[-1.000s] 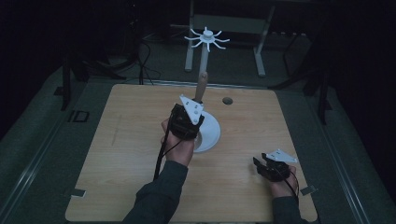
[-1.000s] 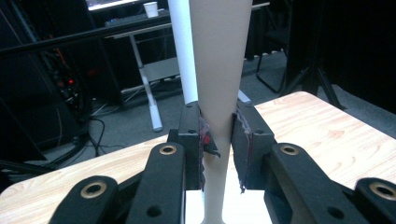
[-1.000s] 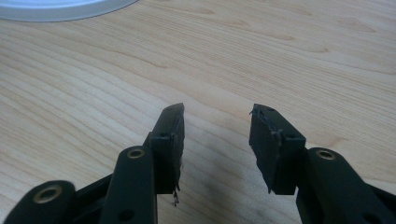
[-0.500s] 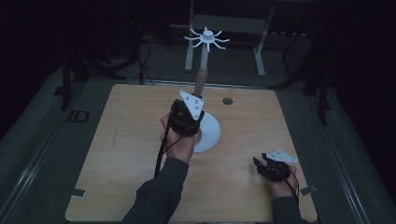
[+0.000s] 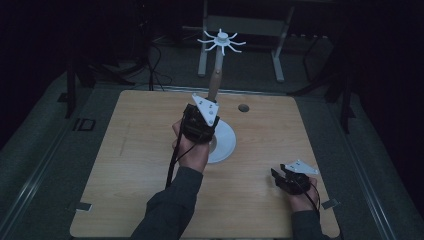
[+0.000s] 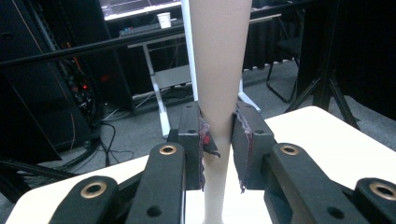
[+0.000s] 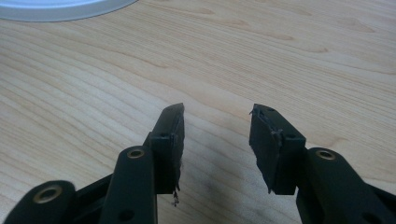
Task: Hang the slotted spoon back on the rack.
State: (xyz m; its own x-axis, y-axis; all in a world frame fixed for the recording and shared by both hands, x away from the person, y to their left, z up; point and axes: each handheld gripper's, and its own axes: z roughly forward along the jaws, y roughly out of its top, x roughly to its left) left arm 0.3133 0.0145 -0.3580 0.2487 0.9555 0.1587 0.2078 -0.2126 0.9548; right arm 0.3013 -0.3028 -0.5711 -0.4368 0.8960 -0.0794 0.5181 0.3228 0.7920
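A stand rises from a white round base [image 5: 226, 145] near the table's middle: a tan wooden post [image 5: 215, 84] topped by a white hub with radiating arms [image 5: 220, 41]. My left gripper [image 5: 202, 120] is shut on the post low down; in the left gripper view the post [image 6: 217, 70] stands upright between the pads [image 6: 201, 140], pinched from both sides. My right gripper [image 5: 276, 175] rests low at the table's front right, open, with bare wood between its fingers [image 7: 170, 135]. The edge of the white base [image 7: 60, 9] lies ahead of it.
The wooden table [image 5: 125, 150] has a small dark hole [image 5: 243, 107] behind the base. Beyond the far edge stand a white metal frame [image 5: 242, 25], dark tripod legs [image 5: 345, 95] and cables on the floor. Tape marks sit at the front corners.
My left gripper has moved a little toward the post and closed on it. The right gripper has stayed where it was.
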